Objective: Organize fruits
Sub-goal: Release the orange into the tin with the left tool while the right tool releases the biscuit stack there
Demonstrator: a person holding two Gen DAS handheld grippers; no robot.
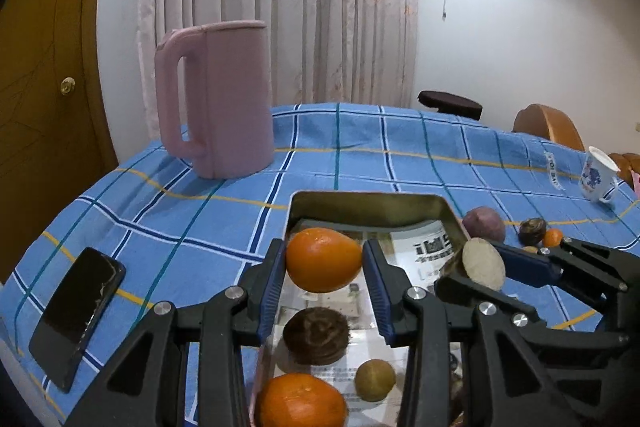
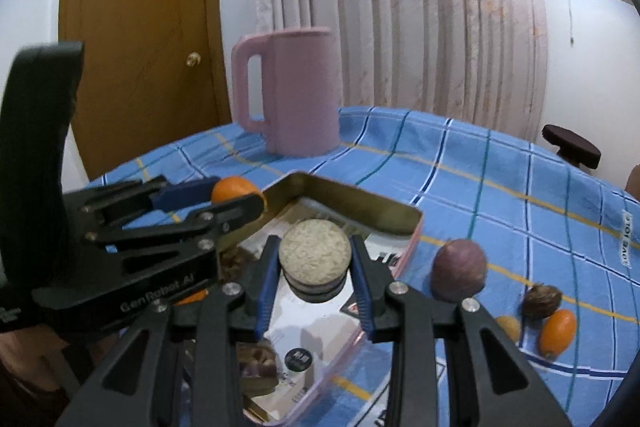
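A: Which step was in hand?
B: Both grippers carried fruit over the tin [image 1: 450, 213]. At centre frame the left gripper [image 1: 324, 261] pinched an orange [image 1: 323, 259]; right of it the right gripper [image 2: 316, 263] pinched a cut half [image 2: 315, 254], pale face up.
A: The next move?
B: Probably lowering and letting go onto bare tin floor, clear of the brown fruit [image 1: 316, 335], second orange [image 1: 302, 401] and small yellow one [image 1: 375, 379] already inside.
A: Anything around?
B: A phone [image 1: 76, 311] lower left, a jug [image 1: 224, 99] upper left, a purple fruit [image 2: 459, 270] and kumquat [image 2: 557, 331] still on the cloth [image 1: 360, 155] at right, a cup [image 1: 598, 177] far right. The grippers sat close together and could bump.
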